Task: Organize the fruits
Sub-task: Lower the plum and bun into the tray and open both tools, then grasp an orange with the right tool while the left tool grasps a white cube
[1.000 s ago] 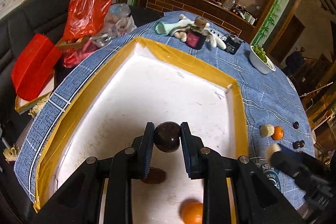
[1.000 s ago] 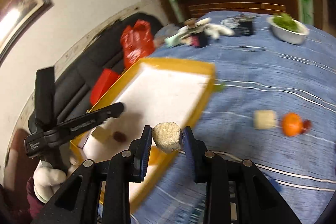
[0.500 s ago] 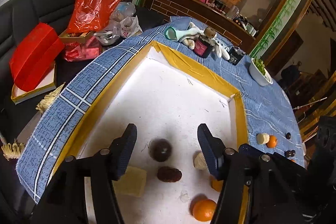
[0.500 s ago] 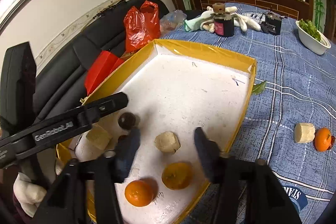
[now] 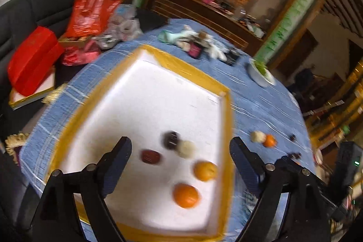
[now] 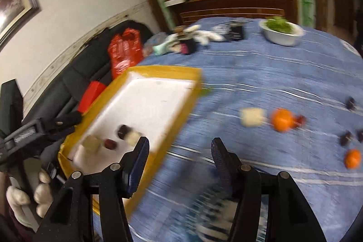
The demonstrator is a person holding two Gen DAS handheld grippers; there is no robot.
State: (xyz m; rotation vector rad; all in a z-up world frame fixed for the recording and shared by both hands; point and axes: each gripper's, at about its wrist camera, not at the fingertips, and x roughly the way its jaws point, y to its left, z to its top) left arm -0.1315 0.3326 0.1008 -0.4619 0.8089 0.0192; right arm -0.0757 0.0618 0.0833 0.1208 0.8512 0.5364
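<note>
A white tray with a yellow rim lies on the blue tablecloth. In it lie a dark round fruit, a pale chunk, a dark red date and two oranges. My left gripper is open and empty above the tray's near part. My right gripper is open and empty above the cloth, right of the tray. On the cloth lie a pale chunk, an orange, another orange and small dark fruits.
A white bowl of greens stands at the far side of the table. Gloves, a dark jar and a black box lie beyond the tray. Red bags and a red box sit on the black sofa at left.
Both grippers opened and let go their fruit, the left the dark round fruit, the right the pale chunk; both now lie in the tray. The right gripper then swung right over the cloth.
</note>
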